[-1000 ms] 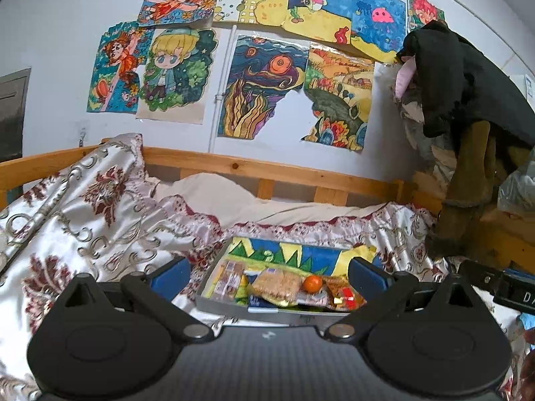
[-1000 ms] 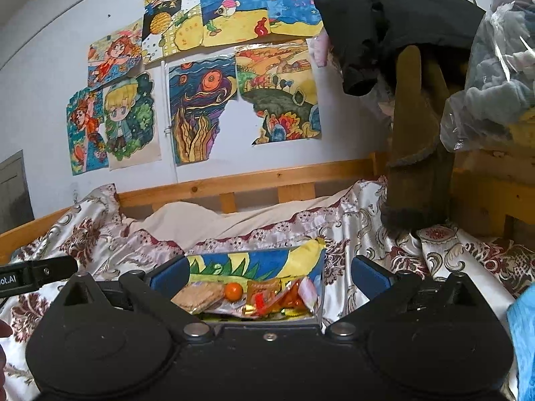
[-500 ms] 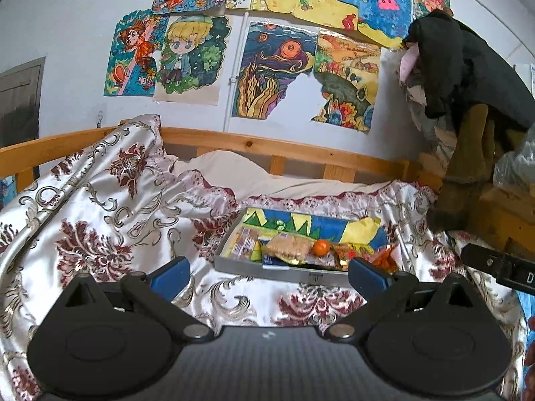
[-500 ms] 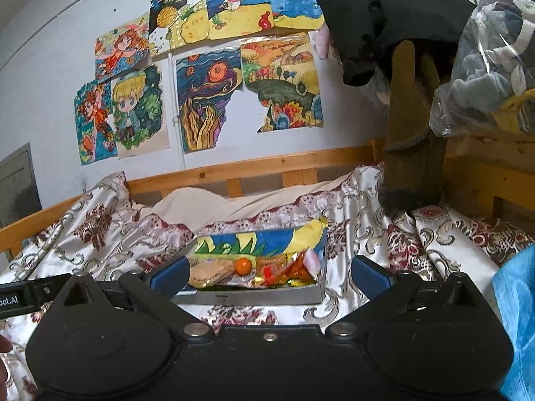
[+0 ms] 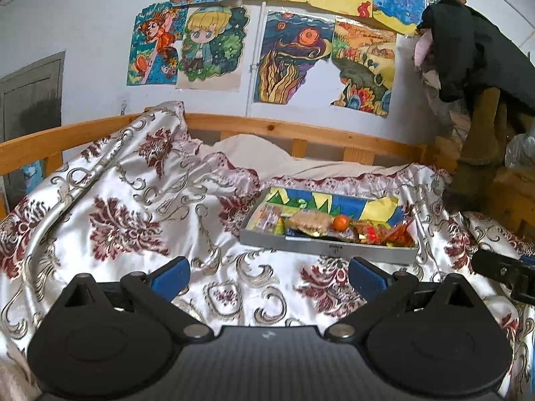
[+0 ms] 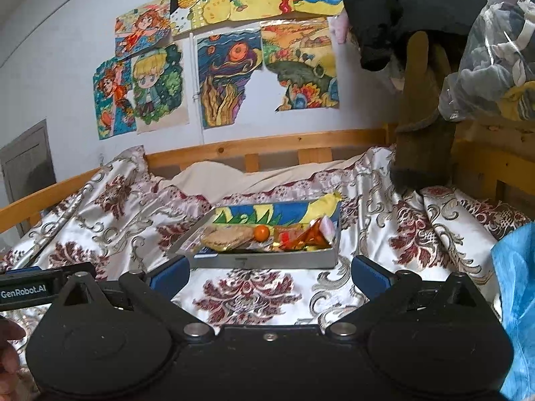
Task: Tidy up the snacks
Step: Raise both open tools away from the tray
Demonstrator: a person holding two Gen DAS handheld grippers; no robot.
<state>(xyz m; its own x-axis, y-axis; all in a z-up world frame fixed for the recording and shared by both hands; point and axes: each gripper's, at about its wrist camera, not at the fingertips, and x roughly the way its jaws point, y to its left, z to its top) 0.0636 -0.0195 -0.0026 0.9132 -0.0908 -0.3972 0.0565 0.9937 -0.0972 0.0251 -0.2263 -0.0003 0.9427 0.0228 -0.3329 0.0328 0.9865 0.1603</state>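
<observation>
Pulling back from the tin (image 5: pixel 329 249) over the last second, we held both grippers wide open and empty above the patterned bedspread (image 5: pixel 133 207), so the tin, which had sat right between our fingertips, now lay well ahead of us on the bed. We judged this a retreat after the snacks went in, with sorting perhaps finished or paused. The left gripper (image 5: pixel 267 275) and the right gripper (image 6: pixel 269 275) touched nothing. Inside the tin we could see a biscuit packet (image 6: pixel 227 236), a small orange fruit (image 6: pixel 261 233) beside it and orange-red wrappers (image 6: pixel 306 235) toward the right end. Its raised painted lid (image 6: pixel 277 212) stood behind them. The tin's near wall hid whatever lay at the bottom, and the wrappers' labels were too small to read. Only a sliver of the left gripper's body showed in the right view.
</observation>
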